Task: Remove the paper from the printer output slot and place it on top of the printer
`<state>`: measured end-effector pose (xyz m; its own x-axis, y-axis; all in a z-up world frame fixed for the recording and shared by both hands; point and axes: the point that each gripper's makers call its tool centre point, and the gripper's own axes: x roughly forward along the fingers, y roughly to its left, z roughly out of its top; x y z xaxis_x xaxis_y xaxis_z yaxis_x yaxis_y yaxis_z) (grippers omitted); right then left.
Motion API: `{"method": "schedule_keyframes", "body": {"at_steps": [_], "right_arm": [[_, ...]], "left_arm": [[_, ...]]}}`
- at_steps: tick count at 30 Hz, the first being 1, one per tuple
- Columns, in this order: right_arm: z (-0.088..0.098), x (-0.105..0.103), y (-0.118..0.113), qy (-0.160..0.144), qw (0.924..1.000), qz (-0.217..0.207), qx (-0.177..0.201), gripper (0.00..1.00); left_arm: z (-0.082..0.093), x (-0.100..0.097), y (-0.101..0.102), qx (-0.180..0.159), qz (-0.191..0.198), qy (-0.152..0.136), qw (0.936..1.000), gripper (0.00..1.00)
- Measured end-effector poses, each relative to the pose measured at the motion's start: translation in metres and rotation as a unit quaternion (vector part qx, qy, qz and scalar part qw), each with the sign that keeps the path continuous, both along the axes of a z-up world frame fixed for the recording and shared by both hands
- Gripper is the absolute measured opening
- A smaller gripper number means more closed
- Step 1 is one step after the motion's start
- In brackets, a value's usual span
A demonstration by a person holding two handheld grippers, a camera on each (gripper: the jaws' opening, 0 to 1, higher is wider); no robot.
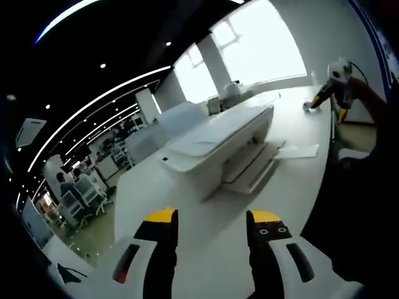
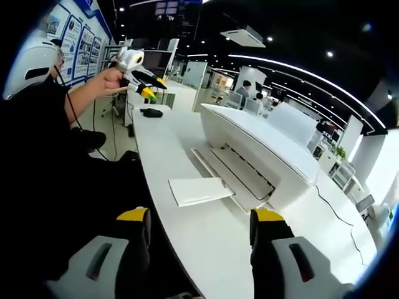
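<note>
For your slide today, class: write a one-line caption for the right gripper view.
Open right tool faces a white printer on a long white table, a paper sheet lying at its output tray.

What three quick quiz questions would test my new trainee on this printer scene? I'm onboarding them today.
1. True or false: the paper already lies on top of the printer.
2. What does the left gripper hold? A) the paper B) nothing C) a cable
3. Fill in: the right gripper has its jaws ____.

Key: 1 false, the sheet sticks out from the output tray over the white table. 2 B. 3 open.
</note>
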<state>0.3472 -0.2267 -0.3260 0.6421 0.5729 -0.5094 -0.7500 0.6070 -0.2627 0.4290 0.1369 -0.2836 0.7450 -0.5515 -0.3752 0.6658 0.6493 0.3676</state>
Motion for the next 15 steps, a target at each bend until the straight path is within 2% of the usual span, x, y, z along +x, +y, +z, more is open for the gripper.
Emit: {"method": "schedule_keyframes", "body": {"at_steps": [2,5,10,15], "right_arm": [[0.001,0.002,-0.002,-0.003,1.0,-0.008,0.001,0.67],[0.007,0.004,-0.003,-0.009,0.9996,-0.014,0.022,0.69],[0.008,0.004,-0.003,-0.012,0.9995,-0.015,0.024,0.69],[0.008,0.005,-0.005,-0.012,0.9994,-0.019,0.028,0.69]], "left_arm": [[0.0,-0.004,0.001,0.002,0.0,-0.002,1.0,0.51],[0.003,-0.01,0.002,-0.004,0.001,-0.007,1.0,0.52],[0.001,-0.016,0.004,-0.004,0.002,-0.011,0.9999,0.52],[0.004,-0.024,0.0,-0.024,-0.006,-0.008,0.9997,0.52]]}}
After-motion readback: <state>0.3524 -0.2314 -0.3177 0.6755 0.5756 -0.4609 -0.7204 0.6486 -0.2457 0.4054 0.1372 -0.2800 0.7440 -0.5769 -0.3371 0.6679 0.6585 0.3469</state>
